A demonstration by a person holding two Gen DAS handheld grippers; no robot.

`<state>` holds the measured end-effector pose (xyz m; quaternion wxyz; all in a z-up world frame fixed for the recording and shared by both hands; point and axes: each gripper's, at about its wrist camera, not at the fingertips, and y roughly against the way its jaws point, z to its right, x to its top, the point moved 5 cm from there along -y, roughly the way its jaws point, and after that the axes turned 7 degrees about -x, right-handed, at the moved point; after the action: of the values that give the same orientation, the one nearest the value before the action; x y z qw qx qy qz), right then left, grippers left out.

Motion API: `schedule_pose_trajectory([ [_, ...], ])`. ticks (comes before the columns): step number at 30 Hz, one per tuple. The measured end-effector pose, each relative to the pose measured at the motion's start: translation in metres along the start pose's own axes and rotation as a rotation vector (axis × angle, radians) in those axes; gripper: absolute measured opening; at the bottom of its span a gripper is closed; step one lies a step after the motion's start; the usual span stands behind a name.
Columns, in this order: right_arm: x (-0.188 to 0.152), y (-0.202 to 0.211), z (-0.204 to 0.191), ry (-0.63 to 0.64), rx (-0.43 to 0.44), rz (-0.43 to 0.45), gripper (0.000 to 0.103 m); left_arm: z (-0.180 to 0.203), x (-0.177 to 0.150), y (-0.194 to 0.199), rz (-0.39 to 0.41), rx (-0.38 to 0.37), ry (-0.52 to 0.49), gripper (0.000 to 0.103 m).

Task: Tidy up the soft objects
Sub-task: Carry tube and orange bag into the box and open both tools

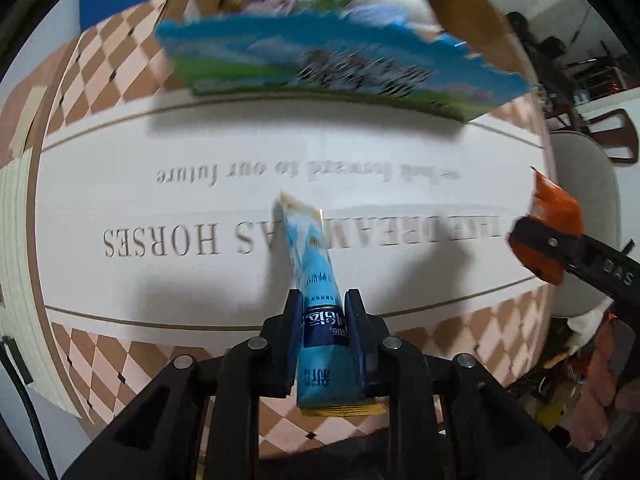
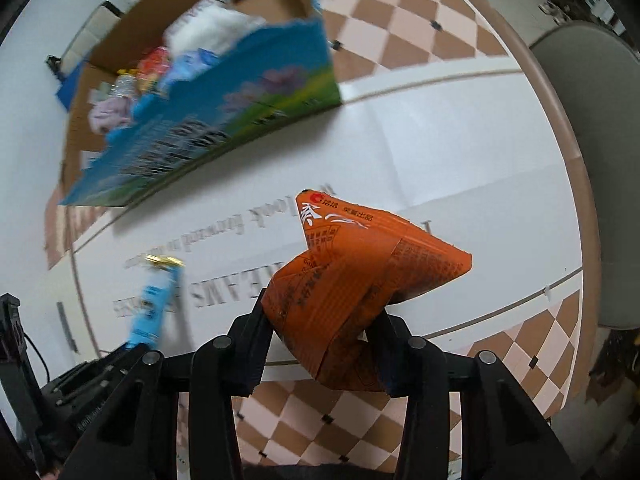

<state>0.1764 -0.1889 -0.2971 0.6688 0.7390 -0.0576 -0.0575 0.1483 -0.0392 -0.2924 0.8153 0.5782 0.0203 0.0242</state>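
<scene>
My left gripper [image 1: 325, 300] is shut on a light blue snack packet [image 1: 310, 256] and holds it above the table; the packet also shows at the left of the right wrist view [image 2: 150, 304]. My right gripper [image 2: 320, 312] is shut on a crumpled orange snack bag [image 2: 352, 280], held above the table; it also shows at the right edge of the left wrist view [image 1: 554, 216]. An open cardboard box [image 1: 332, 64] with a blue and green printed front stands at the far side [image 2: 208, 120]. It holds several soft items, among them something white [image 2: 208, 28] and something lilac [image 2: 110, 114].
The round table [image 1: 240, 140] has a white cloth with grey lettering and a pink and brown checkered border [image 2: 400, 20]. A grey chair [image 2: 592, 160] stands beyond the table's right edge. Clutter lies on the floor at the right [image 1: 580, 380].
</scene>
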Motion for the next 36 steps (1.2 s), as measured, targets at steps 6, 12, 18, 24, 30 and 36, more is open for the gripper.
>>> schedule_pose_trajectory([
  [6,0.01,0.042,-0.005,0.019,0.044,0.069,0.046,0.006,0.022,0.038,0.053,-0.027,-0.046,0.011],
  [12,0.01,0.055,0.006,0.023,0.052,0.092,0.046,-0.012,0.018,-0.001,-0.109,-0.056,-0.035,0.026],
  [18,-0.003,0.03,0.014,0.013,0.03,0.051,0.046,-0.028,-0.015,-0.083,-0.346,-0.157,0.124,0.037],
  [24,-0.019,0.007,0.027,0.01,-0.005,0.004,0.046,-0.026,-0.025,-0.121,-0.368,-0.111,0.18,0.039],
  [30,-0.029,0.009,0.03,0.039,-0.019,-0.007,0.046,-0.012,-0.02,-0.101,-0.264,0.008,0.087,0.019],
  [36,-0.019,0.033,0.022,0.062,0.024,0.022,0.046,0.017,0.004,-0.031,-0.142,-0.074,0.035,0.018],
])
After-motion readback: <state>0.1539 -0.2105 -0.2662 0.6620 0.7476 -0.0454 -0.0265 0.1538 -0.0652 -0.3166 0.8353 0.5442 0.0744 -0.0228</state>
